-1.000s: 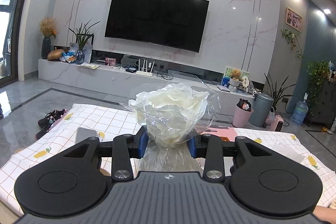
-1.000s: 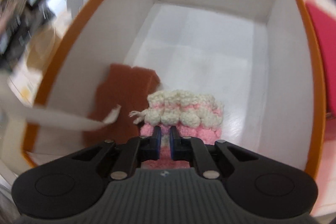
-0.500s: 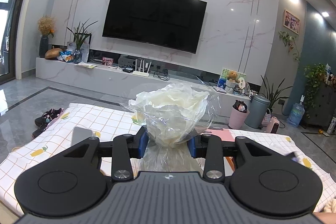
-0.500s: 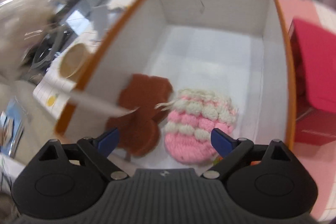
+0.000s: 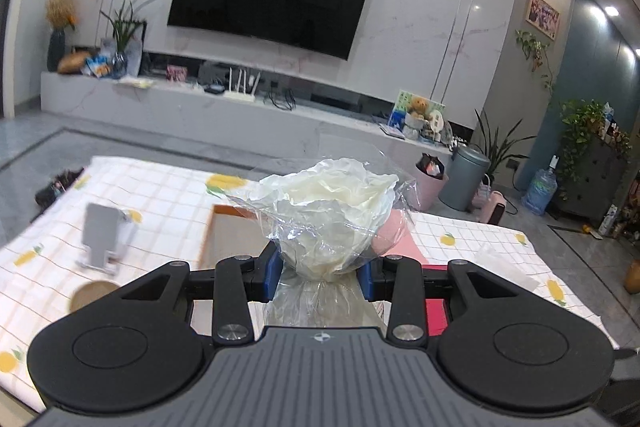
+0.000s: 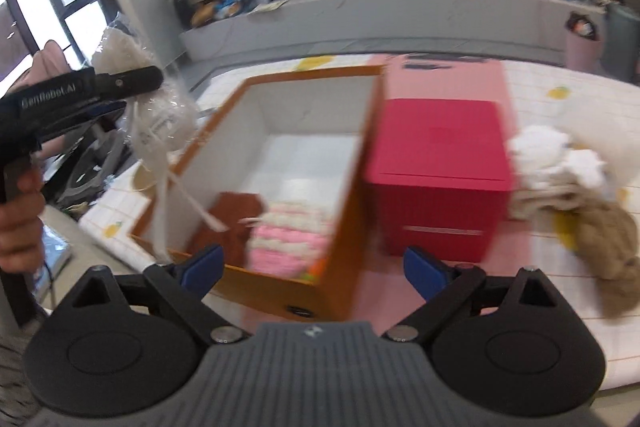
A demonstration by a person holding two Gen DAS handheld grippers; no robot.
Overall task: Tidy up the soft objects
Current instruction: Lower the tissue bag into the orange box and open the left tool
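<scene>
Our right gripper [image 6: 312, 267] has just been opening, its jaws wide apart with nothing between them, above the near rim of the orange box [image 6: 348, 187]. Inside lie a pink-and-cream knitted pouch [image 6: 292, 235] and a brown felt piece [image 6: 236, 215]. Our left gripper [image 5: 318, 275] clamps a crinkly clear bag of white stuffing [image 5: 332, 211]. A red box [image 6: 440, 171] stands just beside the orange one; pale cloths [image 6: 560, 163] lie toward the tablecloth's right edge.

Two forward wrist views, shared box [image 5: 224, 227]
</scene>
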